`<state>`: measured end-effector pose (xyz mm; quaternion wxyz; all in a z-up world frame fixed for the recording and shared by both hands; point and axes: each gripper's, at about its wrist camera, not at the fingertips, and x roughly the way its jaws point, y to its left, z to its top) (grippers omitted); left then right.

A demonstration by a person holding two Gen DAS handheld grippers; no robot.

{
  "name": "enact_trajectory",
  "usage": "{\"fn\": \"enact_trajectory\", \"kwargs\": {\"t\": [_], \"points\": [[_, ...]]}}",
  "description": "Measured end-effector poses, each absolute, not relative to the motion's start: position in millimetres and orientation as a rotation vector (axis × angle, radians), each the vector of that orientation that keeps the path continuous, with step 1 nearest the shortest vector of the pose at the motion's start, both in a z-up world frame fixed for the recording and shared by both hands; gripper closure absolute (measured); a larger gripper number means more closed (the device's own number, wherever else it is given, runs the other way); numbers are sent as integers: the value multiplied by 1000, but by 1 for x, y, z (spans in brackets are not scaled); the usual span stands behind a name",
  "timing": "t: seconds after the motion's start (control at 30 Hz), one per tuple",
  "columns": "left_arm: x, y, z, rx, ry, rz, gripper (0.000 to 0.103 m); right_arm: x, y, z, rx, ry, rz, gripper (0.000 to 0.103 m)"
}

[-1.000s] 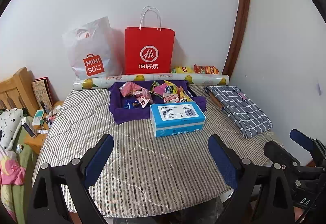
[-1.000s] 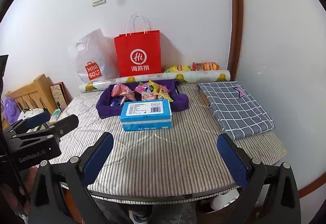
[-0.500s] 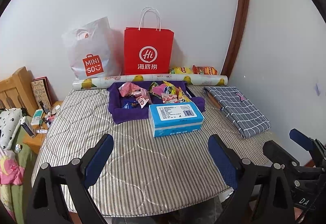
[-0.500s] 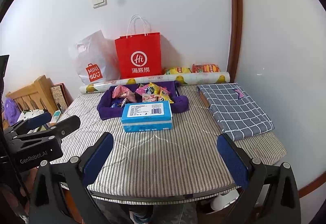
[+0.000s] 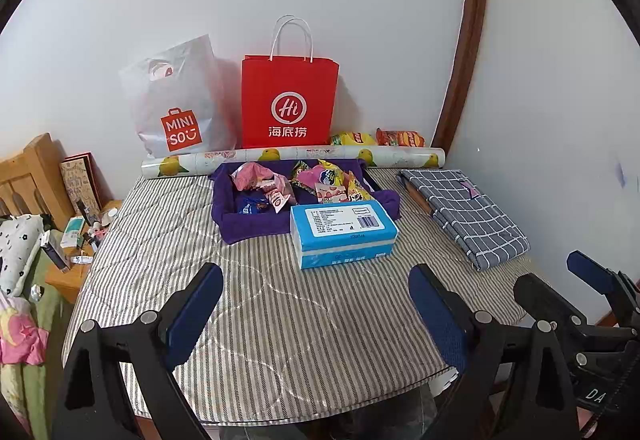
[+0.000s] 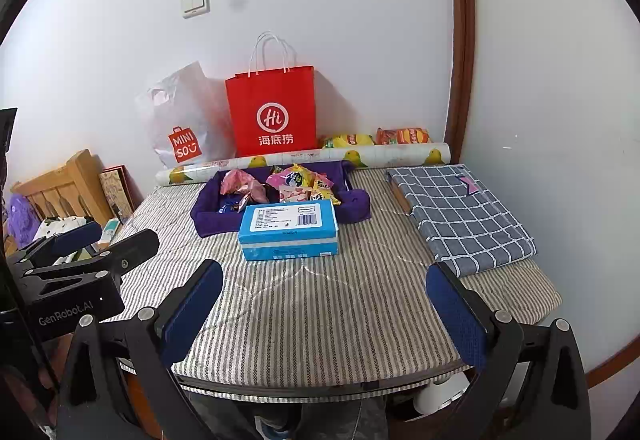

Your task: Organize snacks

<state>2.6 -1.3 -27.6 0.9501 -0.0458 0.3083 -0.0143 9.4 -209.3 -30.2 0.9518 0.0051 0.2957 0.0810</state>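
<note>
A purple cloth basket holding several snack packets sits at the back middle of the striped table. A blue tissue box lies right in front of it. Two chip bags lie by the wall behind a lemon-print roll. My left gripper is open and empty over the table's near edge. My right gripper is open and empty, beside it on the right.
A red paper bag and a white Miniso bag stand against the wall. A folded checked cloth lies on the table's right side. A wooden bed frame and a cluttered stand are at the left.
Both grippers have drawn back slightly from the table; the basket and box look a little farther away. Nothing on the table has moved.
</note>
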Motion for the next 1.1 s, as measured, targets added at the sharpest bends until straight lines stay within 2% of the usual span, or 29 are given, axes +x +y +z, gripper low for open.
{"fn": "enact_trajectory", "kwargs": {"t": [1.1], "points": [[0,5,-27,-99,618,-26,9,7,-206,-25,6,583,172,3]]}}
